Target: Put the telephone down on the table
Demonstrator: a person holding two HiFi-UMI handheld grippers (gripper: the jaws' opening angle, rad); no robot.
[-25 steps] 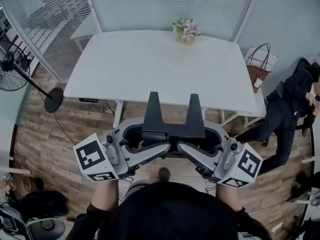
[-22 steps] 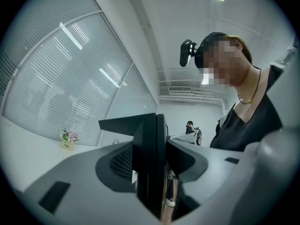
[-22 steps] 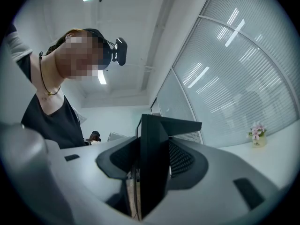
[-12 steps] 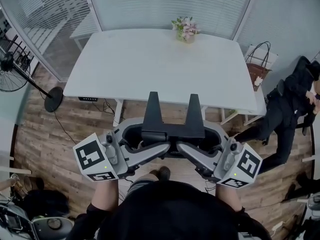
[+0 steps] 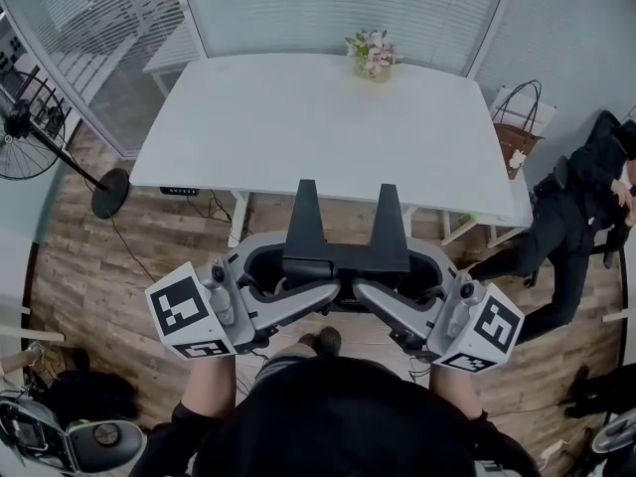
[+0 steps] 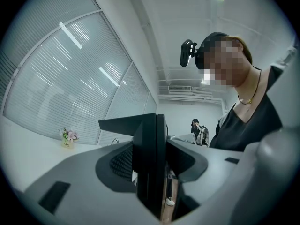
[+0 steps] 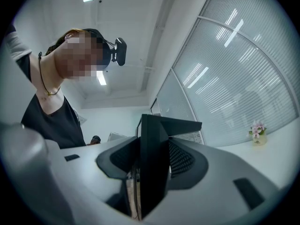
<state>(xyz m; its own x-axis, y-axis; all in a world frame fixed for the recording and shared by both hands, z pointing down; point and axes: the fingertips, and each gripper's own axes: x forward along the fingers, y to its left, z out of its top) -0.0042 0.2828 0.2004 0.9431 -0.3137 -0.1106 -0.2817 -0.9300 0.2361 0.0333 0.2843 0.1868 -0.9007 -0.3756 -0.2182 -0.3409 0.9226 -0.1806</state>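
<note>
Changing since a second before: nothing in the grip. The left gripper point(image 5: 308, 268) and right gripper point(image 5: 384, 268) stayed put, while the table point(image 5: 298, 127) sat marginally higher in the head view.
Hard to read: the telephone's point(image 5: 346, 258) underside, masked by grey jaws.
Fingers: both pairs were clamped on the telephone, one from each side.
Position: held in the air, short of the table's near edge.
Look: matte black, with two tapered prongs pointing toward the table.
</note>
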